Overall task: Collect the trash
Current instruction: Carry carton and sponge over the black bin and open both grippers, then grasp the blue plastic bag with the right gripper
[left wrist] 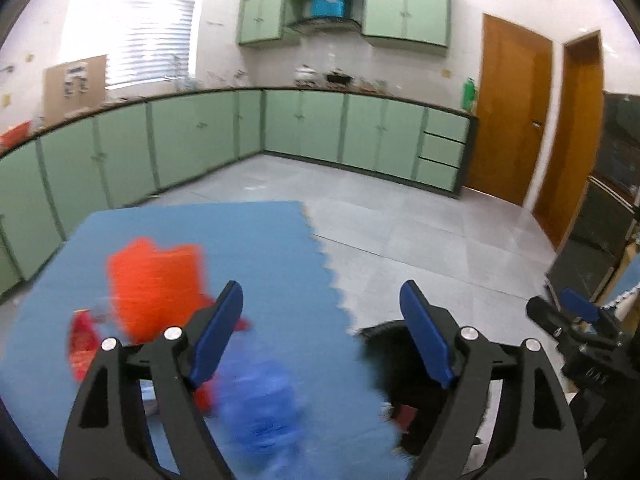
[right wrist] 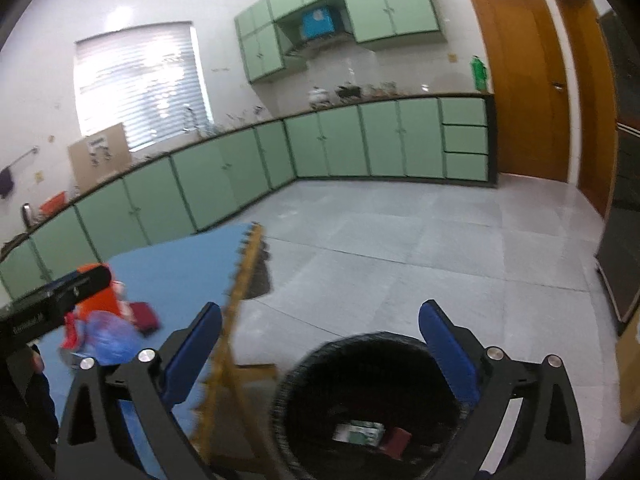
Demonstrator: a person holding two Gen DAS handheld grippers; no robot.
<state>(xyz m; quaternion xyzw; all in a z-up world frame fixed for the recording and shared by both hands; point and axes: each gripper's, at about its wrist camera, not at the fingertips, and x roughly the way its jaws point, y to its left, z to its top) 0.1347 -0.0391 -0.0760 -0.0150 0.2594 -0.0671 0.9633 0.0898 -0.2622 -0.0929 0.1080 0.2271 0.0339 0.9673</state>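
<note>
My left gripper (left wrist: 322,332) is open and empty above a blue foam mat (left wrist: 260,248). Below it lie a crumpled blue bag (left wrist: 260,412), an orange bag (left wrist: 156,284) and a red wrapper (left wrist: 82,340), all blurred. A black bin (left wrist: 404,400) stands at the mat's right edge. My right gripper (right wrist: 320,348) is open and empty over the black bin (right wrist: 372,400), which holds a green-white packet (right wrist: 358,432) and a red item (right wrist: 398,442). The blue bag (right wrist: 110,338), the orange bag (right wrist: 98,296) and a dark red wrapper (right wrist: 144,314) lie on the mat to its left.
Green cabinets (left wrist: 200,136) line the far walls. Wooden doors (left wrist: 512,120) stand at the right. Grey tiled floor (right wrist: 400,232) spreads beyond the mat. The left gripper's body (right wrist: 52,300) shows at the left of the right wrist view, the right gripper (left wrist: 580,320) at the right of the left wrist view.
</note>
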